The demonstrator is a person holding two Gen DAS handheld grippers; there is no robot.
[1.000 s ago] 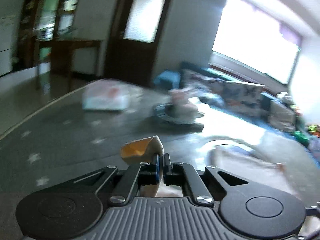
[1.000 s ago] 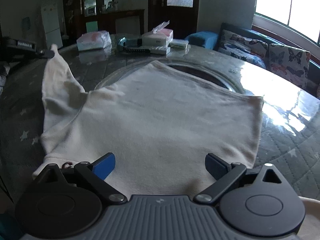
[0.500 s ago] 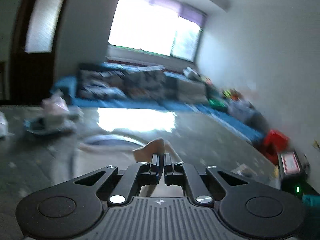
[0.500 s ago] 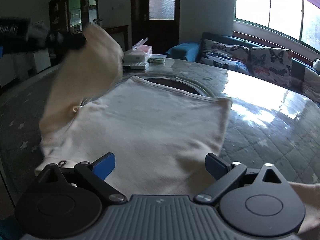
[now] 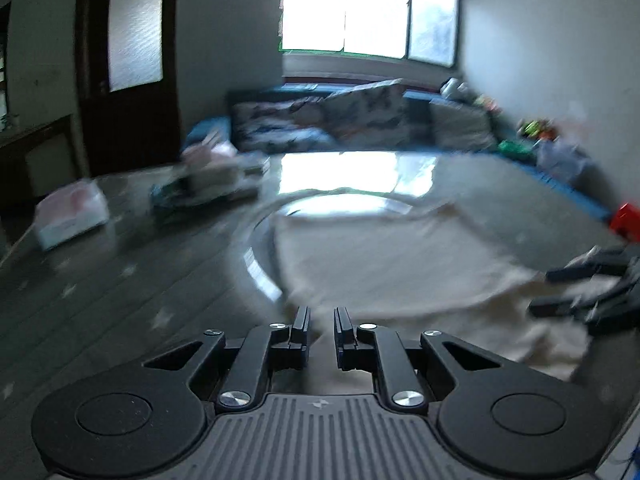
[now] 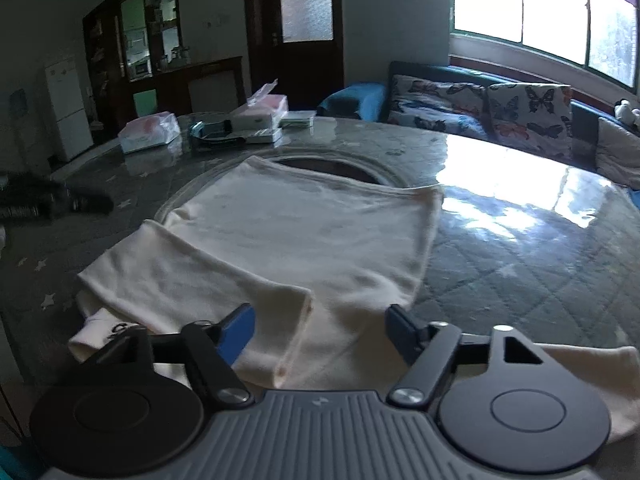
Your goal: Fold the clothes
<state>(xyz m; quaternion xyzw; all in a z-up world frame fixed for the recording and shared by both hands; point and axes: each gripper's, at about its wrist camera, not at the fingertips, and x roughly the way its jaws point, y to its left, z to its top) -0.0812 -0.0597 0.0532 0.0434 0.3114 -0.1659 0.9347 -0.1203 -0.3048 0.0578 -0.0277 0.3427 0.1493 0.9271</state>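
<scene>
A cream shirt (image 6: 304, 232) lies flat on the dark glass table (image 6: 520, 260). Its left sleeve (image 6: 192, 280) lies folded across the body, cuff toward me. My right gripper (image 6: 320, 328) hovers over the near hem with its jaws closing. Cloth lies below and between them, and the pads do not press on it. My left gripper (image 5: 320, 320) is low over the shirt's (image 5: 380, 264) left edge, its jaws opening a narrow gap with nothing pinched. In the right wrist view the left gripper (image 6: 100, 202) is a dark blur at the left. The right gripper (image 5: 552, 294) shows at the left wrist view's right edge.
At the table's far side sit a tissue box (image 6: 262, 114), a plastic-wrapped pack (image 6: 148, 134) and a dark tray (image 6: 216, 132). A round inset (image 6: 332, 166) lies under the shirt's far edge. A sofa with butterfly cushions (image 6: 480, 108) stands beyond the table.
The left gripper swung the raised sleeve over the shirt, let it go and parted its jaws slightly; the sleeve now lies folded flat. The right gripper's jaws have narrowed.
</scene>
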